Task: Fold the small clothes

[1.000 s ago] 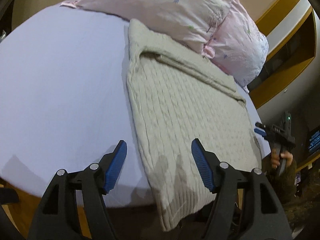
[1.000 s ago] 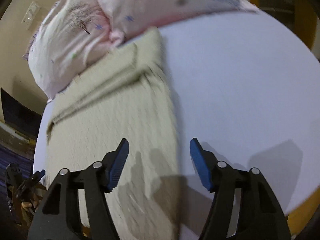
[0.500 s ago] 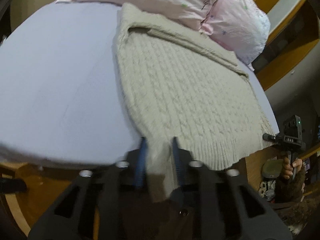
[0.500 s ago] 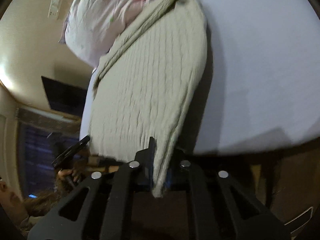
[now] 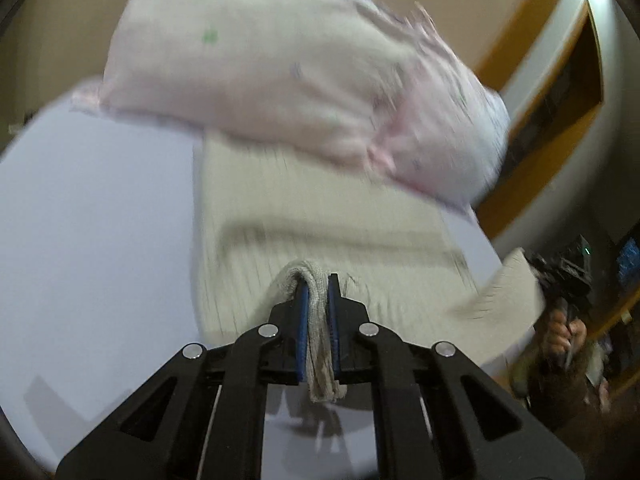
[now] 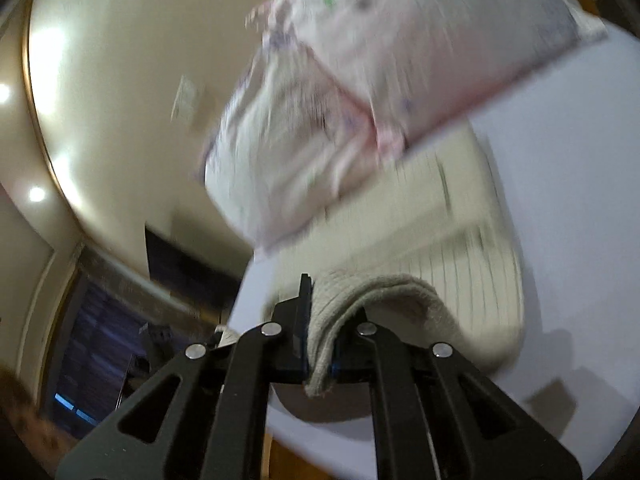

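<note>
A beige cable-knit sweater (image 5: 320, 216) lies on a pale lavender bed sheet (image 5: 88, 216), its far end against the pillows. My left gripper (image 5: 318, 284) is shut on the sweater's near hem at one corner and holds it lifted over the body of the sweater. My right gripper (image 6: 322, 292) is shut on the other hem corner, and the sweater (image 6: 452, 240) curls over from it toward the bed. The right gripper also shows at the right edge of the left wrist view (image 5: 560, 272) with the lifted hem corner. Both views are blurred by motion.
Two pale pink patterned pillows (image 5: 280, 80) lie at the head of the bed, also in the right wrist view (image 6: 360, 100). A wall with orange wood trim (image 5: 540, 128) stands at right. The sheet (image 6: 580, 184) lies on the sweater's other side.
Both grippers closed on the sweater's near hem, then lifted it and carried it forward over the sweater toward the pillows.
</note>
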